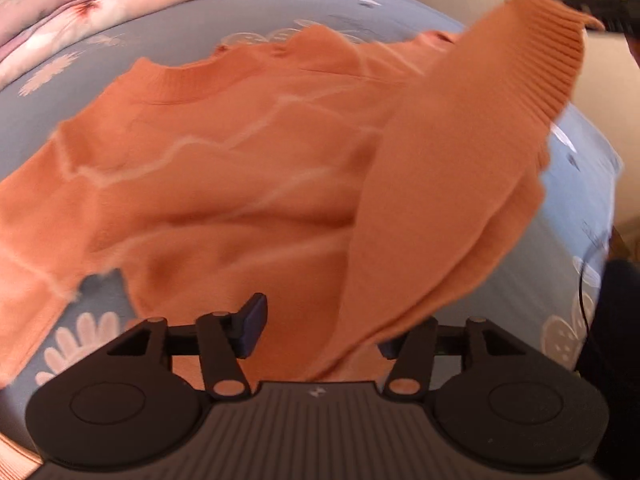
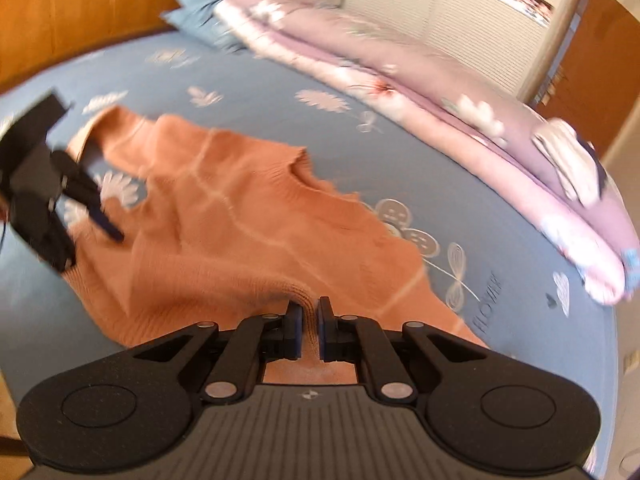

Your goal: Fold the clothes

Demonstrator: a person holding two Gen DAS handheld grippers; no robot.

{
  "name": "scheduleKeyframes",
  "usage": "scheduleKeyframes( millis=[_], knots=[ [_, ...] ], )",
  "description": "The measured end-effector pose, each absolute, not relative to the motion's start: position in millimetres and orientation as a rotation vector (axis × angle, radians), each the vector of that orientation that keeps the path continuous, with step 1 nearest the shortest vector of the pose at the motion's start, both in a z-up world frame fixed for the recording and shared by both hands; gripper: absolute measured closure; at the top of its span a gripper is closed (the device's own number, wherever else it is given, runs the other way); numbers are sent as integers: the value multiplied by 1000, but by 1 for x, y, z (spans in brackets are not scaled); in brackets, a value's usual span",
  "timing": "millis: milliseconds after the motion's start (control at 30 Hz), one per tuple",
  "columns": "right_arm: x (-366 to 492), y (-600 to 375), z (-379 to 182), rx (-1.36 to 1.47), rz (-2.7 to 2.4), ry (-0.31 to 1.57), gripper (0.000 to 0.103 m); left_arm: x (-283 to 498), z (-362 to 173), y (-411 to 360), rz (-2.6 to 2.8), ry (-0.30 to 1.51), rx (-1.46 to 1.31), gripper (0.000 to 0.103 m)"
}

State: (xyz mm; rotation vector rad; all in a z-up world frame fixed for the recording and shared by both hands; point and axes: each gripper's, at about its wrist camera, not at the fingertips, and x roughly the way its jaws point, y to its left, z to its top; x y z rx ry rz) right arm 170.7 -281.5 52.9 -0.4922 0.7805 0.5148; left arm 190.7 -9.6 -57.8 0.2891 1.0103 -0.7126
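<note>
1. The orange sweater [image 2: 224, 232] is lying mostly flat on the blue flowered bed [image 2: 248, 80], neckline pointing toward the far side, where a folded pink quilt [image 2: 420, 92] runs along the edge. A blue pillow [image 2: 200, 4] sits by the wooden headboard corner.

2. The right tongs [image 2: 310, 326] are pinched down narrow on a ribbed bit of the sweater. It looks like the cuff of the sleeve [image 1: 460, 184], which the left camera shows lifted up and draped across the body of the sweater. There's knit right in the slit between the fingers, so I'd call that a hold.

3. The left tongs [image 1: 320, 332] are spread wide with nothing gripped. The raised sleeve hangs in front of the right-hand finger in that view (so that side is partly hidden), and only the left finger's pad [image 1: 252, 328] is clear. In the right camera you can see them hovering over the sweater's other sleeve, near the side of the bed toward the headboard.

4. Progress-wise, I'd say this is early. One sleeve is mid-fold, being carried in over the chest, but it isn't laid down. The other sleeve looks to be still out to the side, and the body hasn't been folded at all.

5. Still to do, as far as I can judge: set this sleeve down, bring the second one in, then fold the body over. Both views are a bit motion-blurred, so small creases are hard to read.
</note>
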Motion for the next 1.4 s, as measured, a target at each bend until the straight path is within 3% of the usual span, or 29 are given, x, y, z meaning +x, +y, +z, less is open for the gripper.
scheduleKeyframes(
  millis=[100, 200, 367, 467, 567, 633, 733, 933, 1100, 1233, 1400],
  knots=[
    [163, -302, 68, -467, 505, 790, 94, 175, -54, -23, -781, 1030, 351, 53],
    [145, -321, 80, -430, 518, 804, 94, 156, -49, -37, -867, 1061, 385, 71],
    [99, -343, 70, -457, 563, 875, 94, 117, -49, -54, -976, 1105, 469, 71],
    [72, -355, 22, -530, 540, 1037, 94, 103, -60, -52, -962, 1130, 486, 71],
    [53, -365, -37, -631, 464, 1208, 94, 99, -62, -40, -910, 1163, 411, 69],
    [45, -369, -48, -587, 439, 1217, 94, 96, -57, -32, -870, 1152, 384, 64],
    [43, -366, -35, -397, 452, 1137, 89, 93, -50, -15, -796, 1142, 353, 58],
    [51, -291, -23, -330, 578, 1002, 81, 103, -37, 20, -561, 1157, 260, 57],
    [55, -193, -26, -397, 750, 922, 65, 111, -35, 62, -353, 1197, 131, 43],
    [50, -127, -35, -487, 860, 889, 53, 105, -40, 87, -302, 1195, 73, 43],
    [39, -83, -54, -656, 925, 926, 51, 96, -55, 101, -308, 1227, 38, 40]
  ],
)
